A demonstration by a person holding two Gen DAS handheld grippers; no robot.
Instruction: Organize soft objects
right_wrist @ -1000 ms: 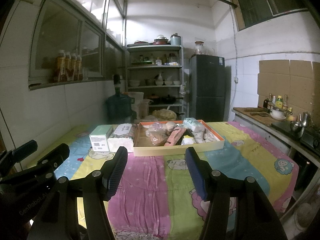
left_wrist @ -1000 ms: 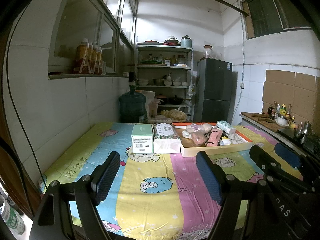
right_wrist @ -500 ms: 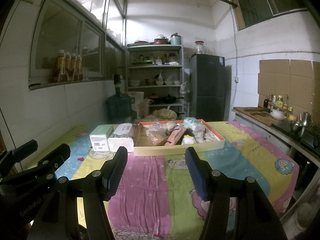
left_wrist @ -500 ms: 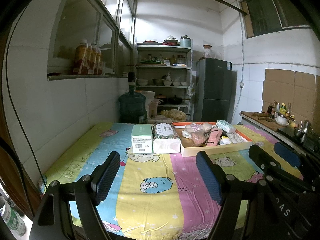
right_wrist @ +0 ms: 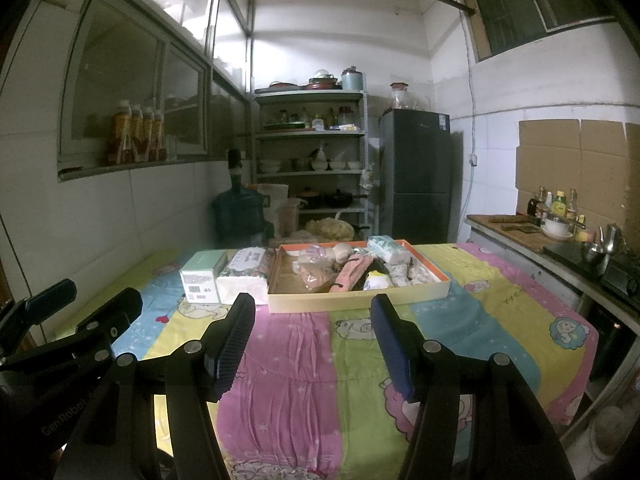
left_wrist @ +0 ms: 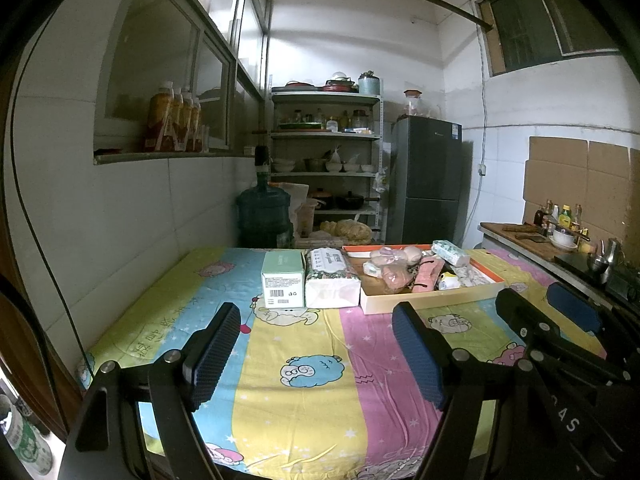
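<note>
- Grippers first, nearest of all: the left gripper (left_wrist: 316, 320) hangs over the near part of the table with its jaws apart and nothing between the ribbed pads, only cloth showing in the gap.
- Just to its right, the right gripper (right_wrist: 313, 322) is likewise spread, its pads clear of everything; each gripper shows at the edge of the other's view.
- Under both lies a cartoon-print tablecloth (left_wrist: 304, 400) in stripes of blue, yellow, pink and green, covering the table to its edges.
- Farther back, near the table's far edge, a green-and-white carton (left_wrist: 282, 278) stands at the left with a barcode on its near face.
- Touching its right side is a soft tissue pack (left_wrist: 330, 278) in floral wrap.
- Right of that pack, and against it, sits a shallow tray (right_wrist: 360, 302) with an orange rim and pale walls.
- Inside the tray the soft objects are heaped: a pink sock (right_wrist: 352, 274), a bagged pinkish bundle (left_wrist: 394, 276), a round beige ball (right_wrist: 340, 252), and a small white-and-yellow piece (right_wrist: 376, 280).
- A wrapped tissue packet (right_wrist: 388, 248) rests tilted over the tray's far right corner.
- Beyond the table, a water jug (left_wrist: 262, 216) stands by the left wall, then a metal shelf rack (left_wrist: 326, 152) of bowls and pots, and a dark fridge (left_wrist: 426, 180) to its right.
- Along the right wall runs a counter (right_wrist: 516, 226) with bottles and a bowl.
</note>
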